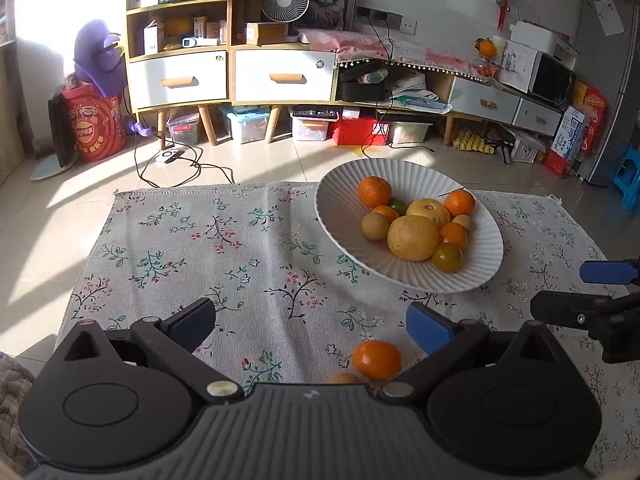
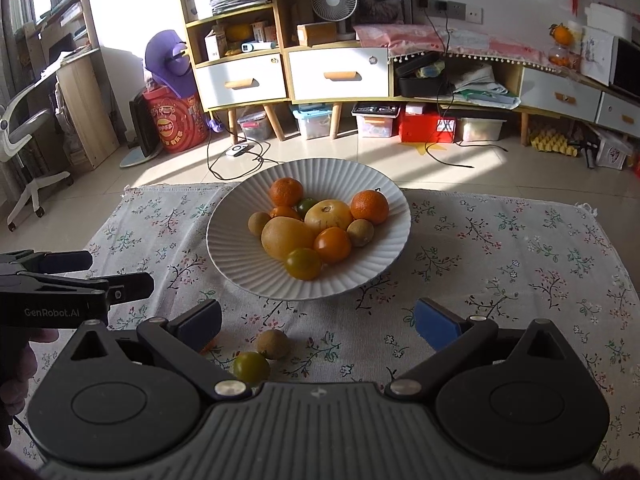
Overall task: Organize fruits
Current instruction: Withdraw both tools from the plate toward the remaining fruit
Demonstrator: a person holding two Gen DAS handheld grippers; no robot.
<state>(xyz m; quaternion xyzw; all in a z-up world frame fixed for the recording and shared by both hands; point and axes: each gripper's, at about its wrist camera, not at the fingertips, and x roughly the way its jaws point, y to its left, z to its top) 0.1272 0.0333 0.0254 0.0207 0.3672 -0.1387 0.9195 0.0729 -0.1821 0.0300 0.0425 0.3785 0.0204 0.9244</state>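
Observation:
A white ribbed bowl [image 1: 344,208] [image 2: 240,256] on the floral cloth holds several fruits: oranges, yellow citrus, kiwis and green-yellow tomatoes. In the left wrist view my left gripper [image 1: 312,326] is open and empty, with a loose orange tomato [image 1: 376,359] between its fingers near the right pad, and another fruit [image 1: 344,378] half hidden by the gripper body. In the right wrist view my right gripper [image 2: 318,324] is open and empty above a loose kiwi [image 2: 272,343] and a green tomato [image 2: 251,367]. Each gripper shows at the edge of the other's view.
The floral cloth [image 1: 224,248] covers a low table; its far edge is just behind the bowl. Beyond lie the tiled floor, cables, shelves with drawers [image 1: 180,76] and storage boxes. The left gripper [image 2: 80,280] sits left of the bowl in the right wrist view.

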